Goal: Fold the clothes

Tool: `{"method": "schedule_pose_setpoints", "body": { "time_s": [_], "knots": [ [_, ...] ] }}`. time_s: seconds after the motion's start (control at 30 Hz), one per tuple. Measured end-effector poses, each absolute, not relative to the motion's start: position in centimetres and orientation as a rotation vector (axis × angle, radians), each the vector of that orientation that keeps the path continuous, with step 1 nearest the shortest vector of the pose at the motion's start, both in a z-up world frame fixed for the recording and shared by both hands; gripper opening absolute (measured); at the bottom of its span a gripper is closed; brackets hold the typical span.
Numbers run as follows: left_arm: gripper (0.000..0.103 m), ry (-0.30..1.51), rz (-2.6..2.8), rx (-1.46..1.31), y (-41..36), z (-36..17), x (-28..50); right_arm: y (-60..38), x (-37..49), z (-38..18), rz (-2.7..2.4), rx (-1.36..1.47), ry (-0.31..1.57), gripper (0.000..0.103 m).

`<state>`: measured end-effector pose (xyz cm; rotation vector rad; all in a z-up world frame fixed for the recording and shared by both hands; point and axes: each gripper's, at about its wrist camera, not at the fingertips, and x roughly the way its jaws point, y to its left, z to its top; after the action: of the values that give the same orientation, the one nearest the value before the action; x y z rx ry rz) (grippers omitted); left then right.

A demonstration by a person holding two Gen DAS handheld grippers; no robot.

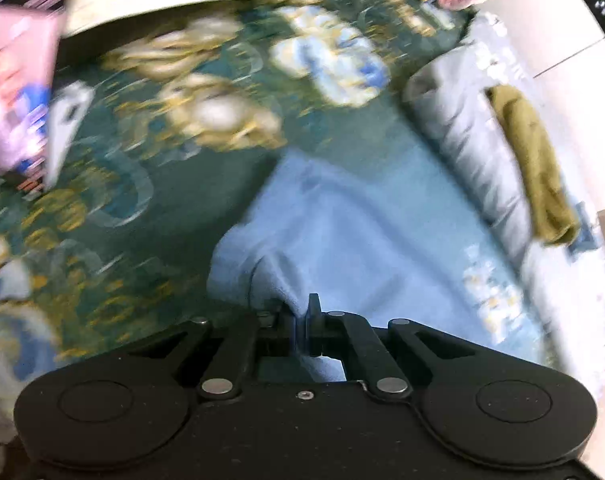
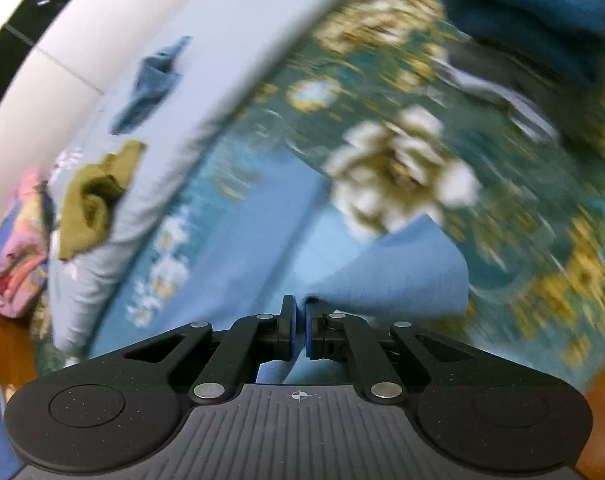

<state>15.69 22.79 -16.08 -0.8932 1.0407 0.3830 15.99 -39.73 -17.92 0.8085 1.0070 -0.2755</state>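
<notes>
A light blue garment (image 1: 350, 232) lies on a dark green floral bedspread (image 1: 150, 152). My left gripper (image 1: 300, 312) is shut on a bunched edge of the garment, which rises into its jaws. In the right wrist view the same light blue garment (image 2: 402, 276) spreads ahead, and my right gripper (image 2: 298, 312) is shut on its near edge. Both views are blurred by motion.
A pale blue quilt (image 1: 462, 128) with an olive cloth (image 1: 534, 168) on it lies at the right. The olive cloth (image 2: 94, 196) and a blue cloth (image 2: 150, 84) show in the right wrist view. A dark teal folded item (image 2: 534, 12) lies far right. Pink patterned fabric (image 1: 18, 92) sits left.
</notes>
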Motion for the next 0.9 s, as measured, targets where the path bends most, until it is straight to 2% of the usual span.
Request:
{"method": "schedule_pose_setpoints", "body": {
  "time_s": [0.17, 0.37, 0.57, 0.73, 0.77, 0.8, 0.87, 0.9],
  "knots": [
    [0.002, 1.047, 0.370, -0.919, 23.3, -16.7, 22.6, -40.2, 23.5, -18.3, -0.214, 0.786, 1.000, 0.003],
    [0.002, 1.092, 0.456, -0.940, 23.8, -20.8, 28.5, -39.8, 32.5, -22.8, -0.198, 0.726, 1.113, 0.003],
    [0.003, 1.146, 0.516, -0.910, 23.7, -23.9, 30.9, -38.6, 37.9, -26.4, -0.223, 0.664, 1.232, 0.003],
    [0.011, 1.089, 0.516, -0.951, 23.7, -25.0, 30.6, -38.4, 39.3, -27.6, -0.221, 0.636, 1.259, 0.006],
    [0.020, 1.085, 0.503, -0.952, 23.6, -24.8, 30.6, -38.3, 39.2, -27.5, -0.210, 0.629, 1.254, 0.011],
    [0.035, 1.081, 0.482, -0.953, 23.4, -24.4, 30.5, -38.3, 39.1, -27.2, -0.189, 0.621, 1.242, 0.015],
    [0.045, 1.052, 0.421, -0.960, 23.0, -23.4, 30.2, -38.4, 38.5, -26.1, -0.137, 0.609, 1.205, 0.046],
    [0.047, 1.026, 0.394, -0.958, 22.7, -22.6, 29.9, -38.5, 38.0, -25.3, -0.122, 0.600, 1.177, 0.047]
  ]
}}
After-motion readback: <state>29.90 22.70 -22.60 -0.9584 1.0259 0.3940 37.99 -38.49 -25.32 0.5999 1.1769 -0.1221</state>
